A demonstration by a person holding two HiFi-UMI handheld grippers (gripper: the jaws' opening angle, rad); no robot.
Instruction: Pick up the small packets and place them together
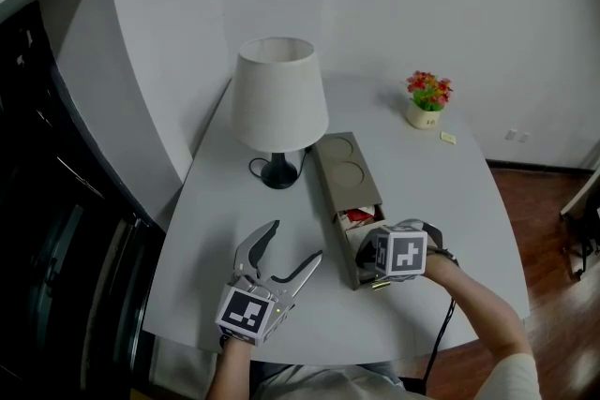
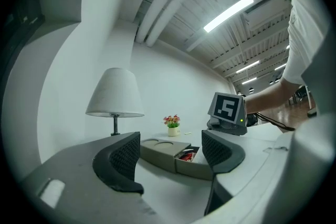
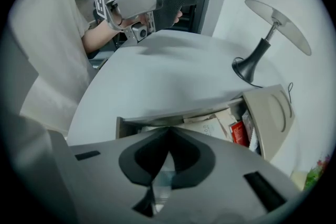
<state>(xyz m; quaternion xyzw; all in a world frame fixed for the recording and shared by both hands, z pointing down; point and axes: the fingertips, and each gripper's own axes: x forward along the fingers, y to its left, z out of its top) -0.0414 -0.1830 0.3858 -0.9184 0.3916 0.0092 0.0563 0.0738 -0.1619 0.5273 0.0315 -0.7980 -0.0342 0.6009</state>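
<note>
A grey box (image 1: 345, 171) lies on the white table (image 1: 234, 201) with its drawer (image 1: 349, 250) pulled out toward me. Small packets, red (image 3: 239, 132) and white (image 3: 207, 126), lie in the drawer. My right gripper (image 3: 168, 129) reaches into the drawer's near end, its jaws closed tip to tip, with a pale thin packet (image 3: 160, 186) pinched between them. In the head view the right gripper (image 1: 367, 250) sits at the drawer with its tips hidden. My left gripper (image 1: 296, 241) hovers open over bare table left of the box, nothing between its fingers. The left gripper view shows its jaws (image 2: 170, 152) framing the drawer's packets (image 2: 186, 155).
A white-shaded lamp (image 1: 278, 98) on a black foot stands just left of the box's far end, its cord looping by the base. A small flower pot (image 1: 428, 98) and a tiny pale item (image 1: 448, 138) sit at the far right. A dark cabinet borders the table's left.
</note>
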